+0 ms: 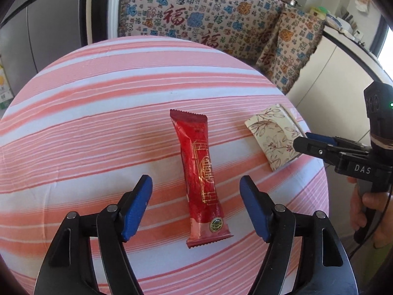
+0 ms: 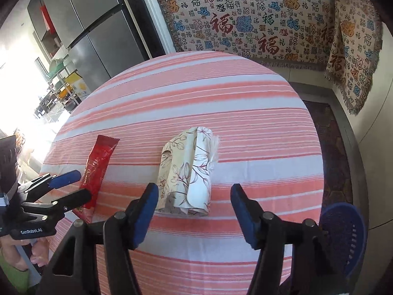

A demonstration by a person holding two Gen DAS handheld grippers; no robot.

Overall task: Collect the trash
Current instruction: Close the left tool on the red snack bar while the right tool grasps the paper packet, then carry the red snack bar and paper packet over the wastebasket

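Pointing down at a slant over the round table with its pink-and-white striped cloth (image 1: 98,127), the left gripper (image 1: 195,206) has its blue-padded jaws apart, with nothing pressed between them. The long red foil snack wrapper with gold print (image 1: 200,179) lies flat on the cloth, running lengthwise away from the camera, and its near half sits in the gap between the two pads without touching either. Its sealed near end lies toward the near edge of the tabletop.

The right gripper (image 2: 194,209) is tilted downward in the same way, jaws apart and empty. A folded cream paper packet printed with brown flowers and leaves (image 2: 186,169) lies on the cloth just ahead of it, its near end reaching into the gap and lying close to the left pad; whether they touch cannot be told. In the left wrist view this packet (image 1: 272,135) lies near the right edge of the tabletop, well apart from the wrapper, with the right gripper's tips (image 1: 303,141) at its right side. A person's hand (image 1: 363,209) grips that tool's handle.

A blue perforated plastic basket (image 2: 343,236) stands beside the table's right edge, and a patterned woven throw (image 2: 245,19) hangs behind.
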